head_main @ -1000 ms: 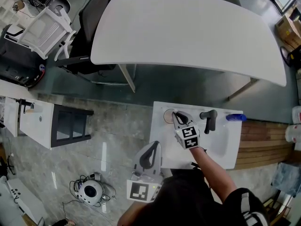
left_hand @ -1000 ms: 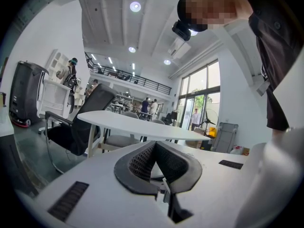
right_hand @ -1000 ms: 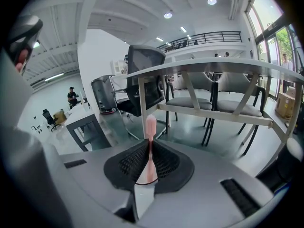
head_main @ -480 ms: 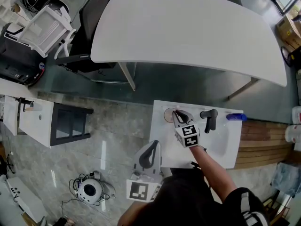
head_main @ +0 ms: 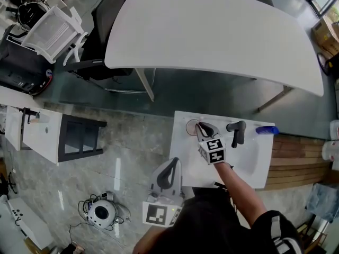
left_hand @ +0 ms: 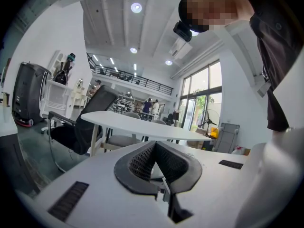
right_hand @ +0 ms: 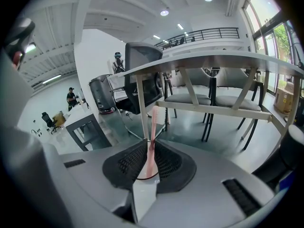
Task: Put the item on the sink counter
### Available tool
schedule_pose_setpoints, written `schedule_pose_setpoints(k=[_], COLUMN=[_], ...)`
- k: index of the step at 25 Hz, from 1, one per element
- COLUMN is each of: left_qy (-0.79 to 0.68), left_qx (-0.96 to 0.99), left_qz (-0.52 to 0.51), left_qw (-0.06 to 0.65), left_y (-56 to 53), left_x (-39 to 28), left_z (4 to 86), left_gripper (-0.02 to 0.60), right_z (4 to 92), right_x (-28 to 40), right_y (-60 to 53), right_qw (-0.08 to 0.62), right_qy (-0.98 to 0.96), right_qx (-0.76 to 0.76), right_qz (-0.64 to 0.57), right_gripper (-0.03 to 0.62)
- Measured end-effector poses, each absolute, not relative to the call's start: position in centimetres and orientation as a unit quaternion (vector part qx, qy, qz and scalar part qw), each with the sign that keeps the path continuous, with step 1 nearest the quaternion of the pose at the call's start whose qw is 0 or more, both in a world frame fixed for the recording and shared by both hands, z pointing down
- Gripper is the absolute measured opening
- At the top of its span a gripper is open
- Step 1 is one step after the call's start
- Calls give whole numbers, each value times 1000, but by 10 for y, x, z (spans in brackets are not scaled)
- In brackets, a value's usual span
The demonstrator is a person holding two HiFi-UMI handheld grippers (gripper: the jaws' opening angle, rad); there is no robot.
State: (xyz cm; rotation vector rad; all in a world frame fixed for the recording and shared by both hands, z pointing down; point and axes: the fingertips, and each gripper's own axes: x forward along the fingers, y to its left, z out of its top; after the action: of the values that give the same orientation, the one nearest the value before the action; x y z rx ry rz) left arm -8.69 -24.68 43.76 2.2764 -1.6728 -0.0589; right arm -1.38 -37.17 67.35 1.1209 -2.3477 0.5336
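A pink toothbrush [right_hand: 153, 125] stands upright between the jaws of my right gripper [right_hand: 151, 144], which is shut on it. Its lower end reaches down inside the round rim of a cup [right_hand: 141, 176]. In the head view the right gripper [head_main: 201, 126] is over the cup [head_main: 191, 127] at the back left corner of the white sink counter [head_main: 183, 160]. My left gripper [head_main: 173, 163] hangs close to my body at the counter's front left edge. Its jaws [left_hand: 154, 145] are shut with nothing between them.
A black faucet [head_main: 237, 132] stands behind the basin, with a blue item [head_main: 265, 130] at the back right corner. A large white table [head_main: 212, 33] lies beyond the counter. There is a wooden bench [head_main: 296, 155] to the right and a dark stool [head_main: 79, 139] to the left.
The right gripper stays at the cup with the toothbrush in its jaws. The left gripper has not moved. Only the head view has shifted a little.
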Motion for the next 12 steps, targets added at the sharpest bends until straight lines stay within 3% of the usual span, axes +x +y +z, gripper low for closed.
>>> schedule_pose_setpoints(k=[12], left_qy=[-587], left_qx=[795], left_qz=[-21], left_qw=[151], left_y=[-229], left_x=[-92], left_z=[430], left_gripper=[15], right_z=[670], right_x=[-8], right_y=[-365], right_qw=[235], right_qy=[-853], right_qx=[420], right_qz=[200], right_gripper=[32])
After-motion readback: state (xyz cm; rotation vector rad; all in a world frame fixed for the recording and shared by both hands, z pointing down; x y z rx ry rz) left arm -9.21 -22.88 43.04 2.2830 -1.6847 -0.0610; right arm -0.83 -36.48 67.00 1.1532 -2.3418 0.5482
